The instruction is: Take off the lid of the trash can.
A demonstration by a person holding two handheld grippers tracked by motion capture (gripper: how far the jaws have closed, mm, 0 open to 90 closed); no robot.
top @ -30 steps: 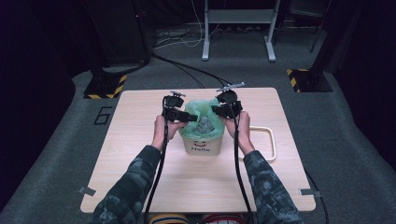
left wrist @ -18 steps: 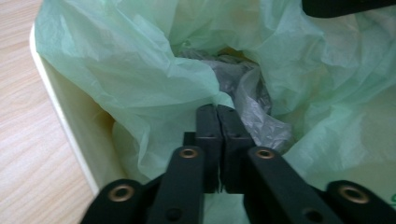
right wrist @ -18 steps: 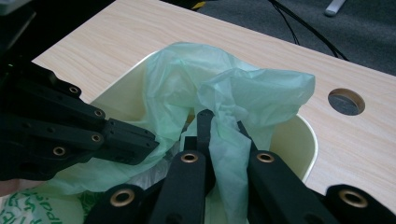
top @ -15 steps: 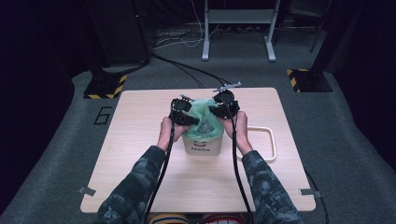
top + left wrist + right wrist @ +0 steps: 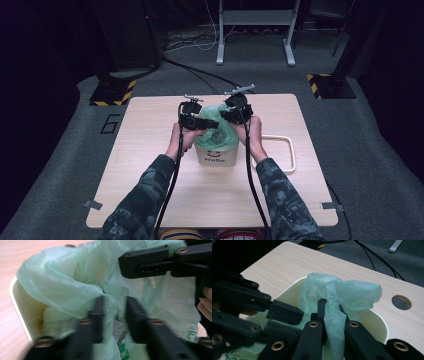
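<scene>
Two claws are working the green plastic bag at the mouth of the cream bin.

The right claw [image 5: 329, 315] is pinching a fold of the green plastic bag [image 5: 342, 293] between its narrowed jaws, at the bin's far right. The left claw [image 5: 113, 312] is sitting partly parted with bag film bunched between its jaws; whether it is gripping cannot be told. The cream bin [image 5: 216, 154] is standing mid-surface [image 5: 150, 130], with a cream handled frame [image 5: 291, 150] lying just right.
</scene>
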